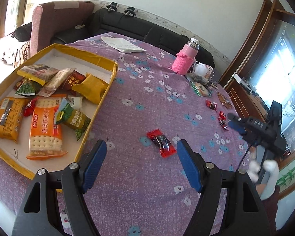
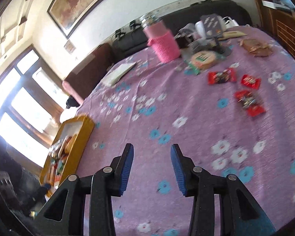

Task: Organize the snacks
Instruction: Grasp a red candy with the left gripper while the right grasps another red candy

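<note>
A yellow-rimmed box [image 1: 100, 59] at the left holds several snack packets, among them an orange cracker pack [image 1: 45, 125]. My left gripper [image 1: 141, 147] is open and empty above the purple flowered cloth, with a red candy packet [image 1: 161, 143] lying just beyond its fingertips. More red candies [image 1: 222, 119] and a green biscuit pack [image 1: 200, 88] lie further right. My right gripper [image 2: 151, 149] is open and empty over bare cloth; it also shows in the left wrist view [image 1: 234, 122]. Red candies [image 2: 249, 102] and the biscuit pack [image 2: 203, 59] lie ahead to its right, the box [image 2: 82, 137] to its left.
A pink knit-covered bottle [image 1: 183, 61] stands at the far side with a white cup [image 1: 201, 68] and clutter beside it. A brown packet [image 2: 255, 47] and a folded paper [image 1: 123, 44] lie on the cloth. A sofa runs behind the table; a wooden cabinet stands right.
</note>
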Tool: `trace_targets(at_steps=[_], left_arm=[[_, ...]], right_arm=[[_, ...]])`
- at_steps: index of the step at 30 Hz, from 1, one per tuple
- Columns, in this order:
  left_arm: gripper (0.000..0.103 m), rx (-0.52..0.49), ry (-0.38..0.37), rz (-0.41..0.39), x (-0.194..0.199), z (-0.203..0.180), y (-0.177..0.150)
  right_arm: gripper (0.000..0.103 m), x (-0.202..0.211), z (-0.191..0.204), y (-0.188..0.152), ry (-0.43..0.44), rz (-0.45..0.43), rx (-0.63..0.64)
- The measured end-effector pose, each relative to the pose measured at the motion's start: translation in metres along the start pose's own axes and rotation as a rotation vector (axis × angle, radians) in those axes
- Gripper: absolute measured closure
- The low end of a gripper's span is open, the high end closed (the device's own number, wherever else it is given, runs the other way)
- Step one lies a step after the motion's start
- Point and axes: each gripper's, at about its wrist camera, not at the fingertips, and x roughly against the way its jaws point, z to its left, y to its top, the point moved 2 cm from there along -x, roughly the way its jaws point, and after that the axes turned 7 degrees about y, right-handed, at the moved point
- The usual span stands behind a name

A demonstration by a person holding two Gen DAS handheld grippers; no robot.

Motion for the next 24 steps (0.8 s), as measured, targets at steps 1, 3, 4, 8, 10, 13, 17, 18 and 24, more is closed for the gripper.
trace_targets(at_steps=[1,3,4,8,10,13,17,18,24], left_arm=[[0.029,-0.002,-0.004,0.004,-0.002,-0.003,-0.001],[0.029,-0.012,-0.010,0.018,-0.006,-0.009,-0.004],[0.029,-0.021,-0.022,0.031,-0.010,-0.014,-0.005],[0.029,-0.068,-0.030,0.064,-0.021,-0.031,-0.007],[0.029,-0.100,-0.024,0.075,-0.027,-0.038,-0.006],[0.029,-0.150,-0.006,0.093,-0.040,-0.047,-0.004],[0.029,-0.218,0.014,0.140,-0.065,-0.058,-0.006],[0.029,-0.231,0.021,0.154,-0.072,-0.061,-0.008],[0.029,-0.251,0.066,0.178,-0.101,-0.068,-0.011]], right_arm=[[0.058,0.007,-0.013,0.011,0.003,-0.030,-0.035],[0.053,0.014,-0.042,0.033,-0.029,-0.079,-0.099],[0.053,0.014,-0.056,0.043,-0.057,-0.090,-0.119],[0.053,-0.004,-0.096,0.067,-0.214,-0.077,-0.141],[0.053,-0.011,-0.105,0.067,-0.266,-0.077,-0.139],[0.052,-0.025,-0.110,0.056,-0.263,-0.039,-0.106],[0.052,-0.044,-0.107,0.050,-0.334,0.008,-0.003],[0.052,-0.047,-0.106,0.049,-0.333,0.014,0.006],[0.055,-0.056,-0.097,0.046,-0.391,0.024,0.070]])
